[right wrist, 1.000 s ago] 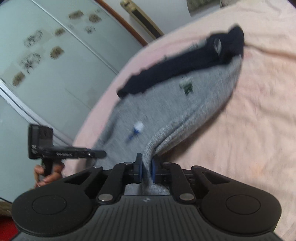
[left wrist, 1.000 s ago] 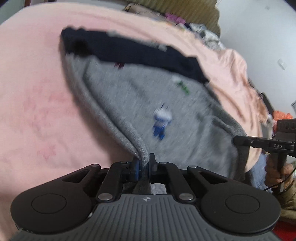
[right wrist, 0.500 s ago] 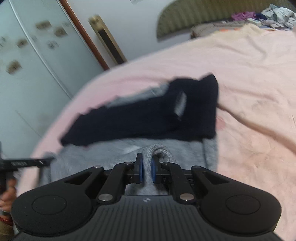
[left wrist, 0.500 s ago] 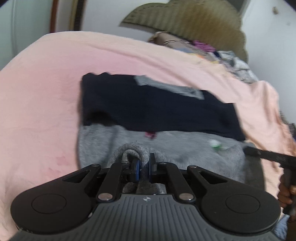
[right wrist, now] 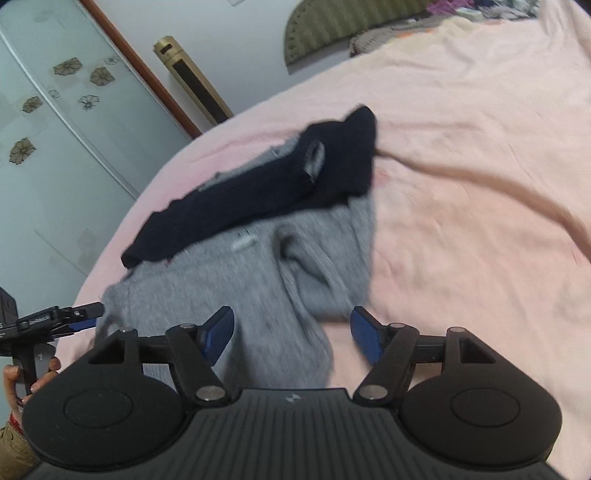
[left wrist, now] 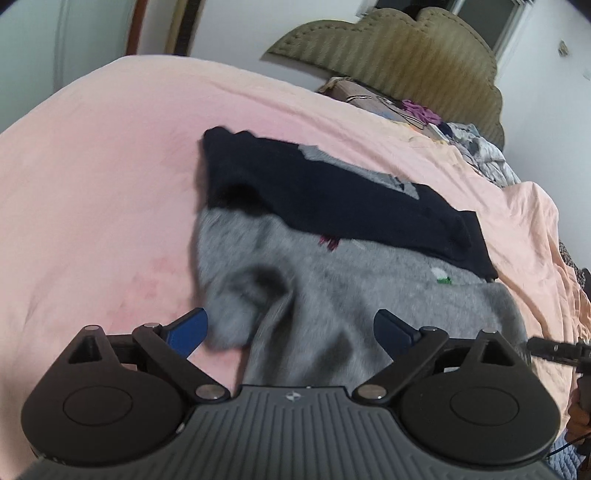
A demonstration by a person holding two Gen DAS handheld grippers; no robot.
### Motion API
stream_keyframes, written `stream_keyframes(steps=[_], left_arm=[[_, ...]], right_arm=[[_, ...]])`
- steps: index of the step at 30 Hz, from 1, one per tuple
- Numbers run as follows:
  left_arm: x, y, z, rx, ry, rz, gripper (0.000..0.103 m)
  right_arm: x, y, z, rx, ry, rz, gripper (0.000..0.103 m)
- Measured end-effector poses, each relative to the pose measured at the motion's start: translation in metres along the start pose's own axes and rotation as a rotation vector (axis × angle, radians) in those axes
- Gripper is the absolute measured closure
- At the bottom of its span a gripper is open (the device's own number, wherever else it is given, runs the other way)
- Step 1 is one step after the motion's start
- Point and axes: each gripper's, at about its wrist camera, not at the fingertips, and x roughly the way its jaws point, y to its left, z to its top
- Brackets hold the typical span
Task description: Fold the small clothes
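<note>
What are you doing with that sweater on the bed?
A person is folding a small grey and navy sweater on a pink bedsheet, with a pair of tongs in each hand. The left tongs and the right tongs are both opening, and neither presses on the cloth, though the grey edge lies between their blue pads. The sweater lies bunched on the sheet, navy part at the far side.

Wide bed under a pale pink sheet (left wrist: 110,177), creased toward the right side. At its head, a scalloped olive-green upholstered headboard (left wrist: 399,55) against a white wall (left wrist: 229,29). Heap of mixed laundry (left wrist: 476,144) piled near the headboard. Beside the bed, frosted sliding wardrobe doors (right wrist: 48,122) printed with flowers, framed in reddish-brown wood, plus a tall gold tower unit (right wrist: 192,79). Soft, even indoor light.
</note>
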Motion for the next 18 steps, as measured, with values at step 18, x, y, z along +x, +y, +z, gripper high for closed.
stream_keyframes(steps=[18], left_arm=[[-0.015, 0.003, -0.055, -0.049, 0.088, -0.168, 0.020]], right_arm=[[0.016, 0.034, -0.041, -0.016, 0.058, 0.085, 0.050]])
